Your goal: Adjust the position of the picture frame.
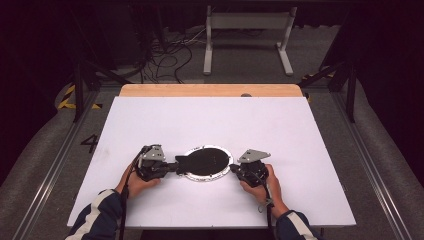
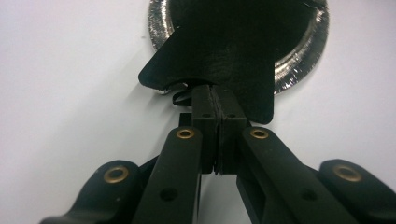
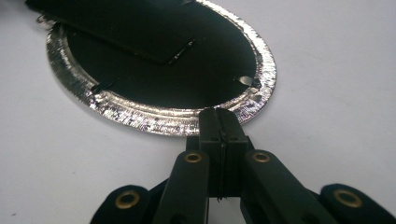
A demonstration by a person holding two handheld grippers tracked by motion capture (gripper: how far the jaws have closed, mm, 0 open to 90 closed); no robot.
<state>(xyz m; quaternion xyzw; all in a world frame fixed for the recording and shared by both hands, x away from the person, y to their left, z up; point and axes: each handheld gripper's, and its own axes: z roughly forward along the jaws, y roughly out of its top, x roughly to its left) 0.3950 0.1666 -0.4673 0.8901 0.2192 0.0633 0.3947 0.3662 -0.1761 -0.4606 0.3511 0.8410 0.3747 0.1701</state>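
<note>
A round silver foil plate (image 1: 226,152) lies near the front middle of the white table. On it rests a flat black sheet (image 1: 205,161) whose flared end sticks out past the plate's left side. My left gripper (image 1: 176,166) comes in from the left and is shut on that flared end. In the left gripper view the jaws (image 2: 215,91) pinch the black sheet (image 2: 224,51) in front of the plate's rim (image 2: 299,70). My right gripper (image 1: 233,169) is at the plate's right edge. In the right gripper view its jaws (image 3: 219,114) are shut on the foil rim (image 3: 140,116).
The white table top (image 1: 210,120) has a bare wooden strip (image 1: 210,90) along its far edge. A white metal frame (image 1: 247,40) and loose cables (image 1: 170,55) stand on the floor beyond. Both of the person's forearms enter from the near edge.
</note>
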